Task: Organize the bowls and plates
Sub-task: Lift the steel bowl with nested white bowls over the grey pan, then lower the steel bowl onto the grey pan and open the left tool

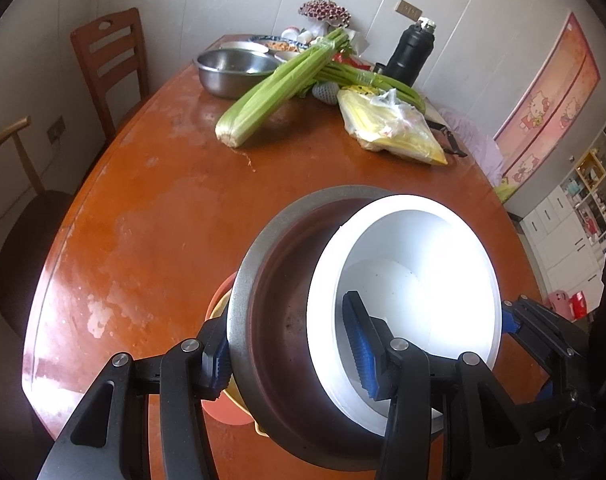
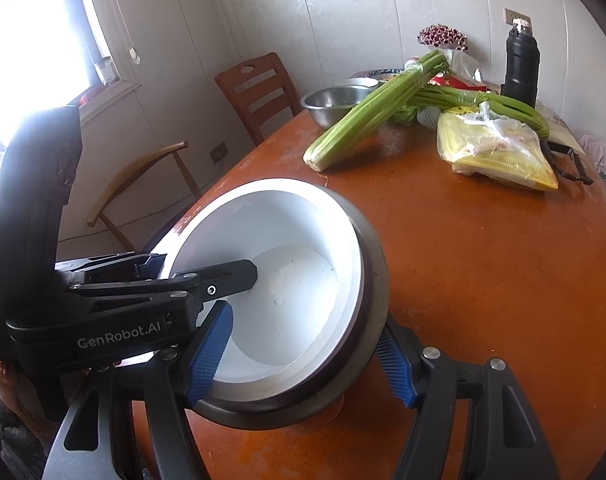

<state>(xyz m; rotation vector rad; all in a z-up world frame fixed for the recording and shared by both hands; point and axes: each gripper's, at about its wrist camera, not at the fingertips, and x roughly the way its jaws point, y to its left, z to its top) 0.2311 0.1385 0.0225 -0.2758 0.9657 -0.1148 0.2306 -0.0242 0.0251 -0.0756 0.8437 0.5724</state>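
A white bowl (image 1: 415,264) sits nested inside a steel bowl (image 1: 271,280), and the pair is tilted over the brown table (image 1: 163,220). My left gripper (image 1: 289,344) is shut on their near rim, one pad outside the steel wall and one inside the white bowl. My right gripper (image 2: 303,344) is shut on the rim of the same pair, white bowl (image 2: 287,280) in steel bowl (image 2: 371,300). The left gripper (image 2: 201,266) shows at the left of the right wrist view. An orange and yellow bowl (image 1: 219,308) lies just beneath, mostly hidden.
Celery bunches (image 1: 271,88), a second steel bowl (image 1: 231,68), a yellow plastic bag (image 1: 391,128), a black flask (image 1: 411,56) and dishes crowd the far end of the table. Wooden chairs (image 1: 111,60) stand along the left edge. A black tool (image 2: 571,164) lies by the bag.
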